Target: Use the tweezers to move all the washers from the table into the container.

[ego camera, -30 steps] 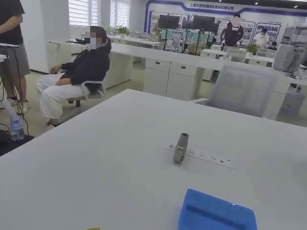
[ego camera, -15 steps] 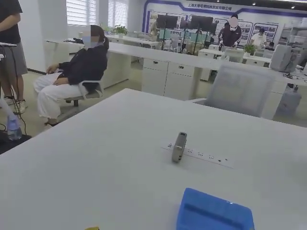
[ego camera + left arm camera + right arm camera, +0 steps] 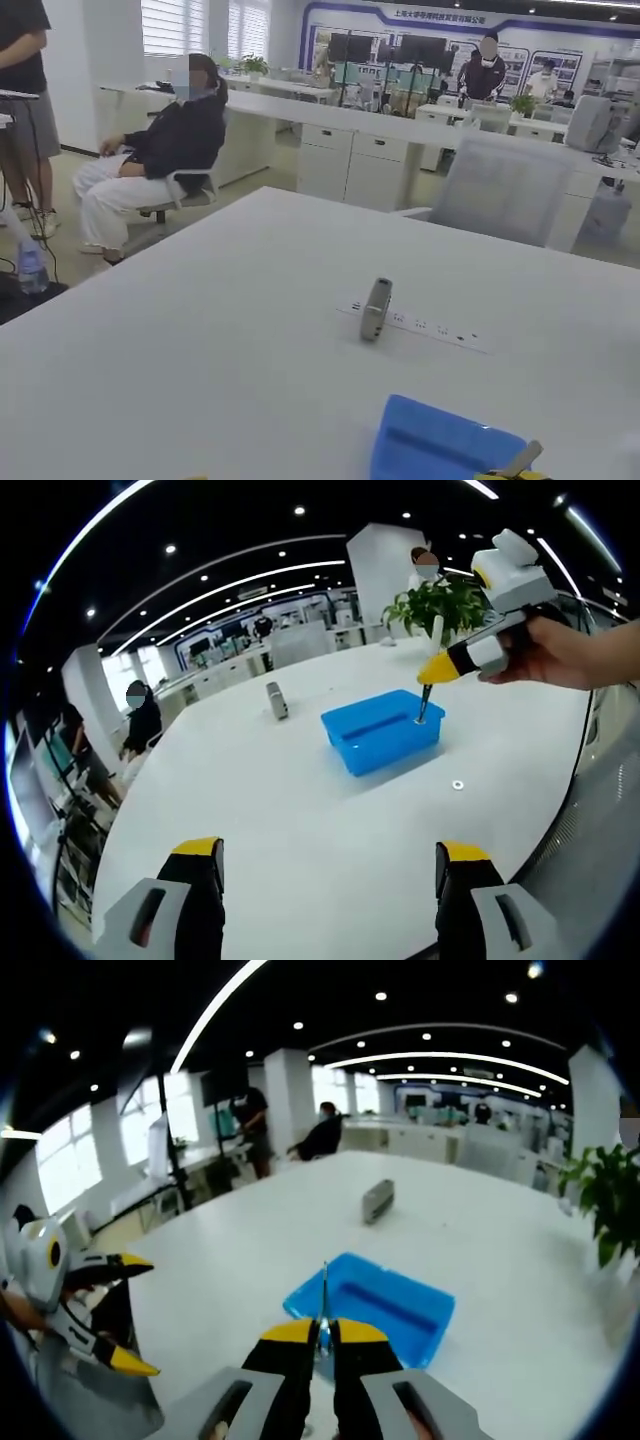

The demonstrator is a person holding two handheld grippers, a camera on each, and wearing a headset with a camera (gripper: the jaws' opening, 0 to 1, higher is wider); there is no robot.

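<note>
The blue container (image 3: 383,730) sits on the white table (image 3: 250,800), seen also in the head view as the blue container (image 3: 445,450). One small washer (image 3: 457,784) lies on the table beside it. My right gripper (image 3: 324,1335) is shut on the metal tweezers (image 3: 324,1305), whose tips point down over the blue container (image 3: 372,1305). From the left gripper view the right gripper (image 3: 440,668) holds the tweezers (image 3: 425,702) just above the container's near corner. Anything between the tweezer tips is too small to tell. My left gripper (image 3: 328,865) hangs open and apart from the container.
A silver block (image 3: 376,308) stands on a flat socket strip (image 3: 430,327) mid-table. A potted plant (image 3: 440,600) is at the table's end. A seated person (image 3: 160,160) and an office chair (image 3: 505,185) are beyond the table's far edges.
The tweezer tips and a bit of yellow gripper have come into the head view at the bottom right, over the blue container. The camera has shifted slightly.
</note>
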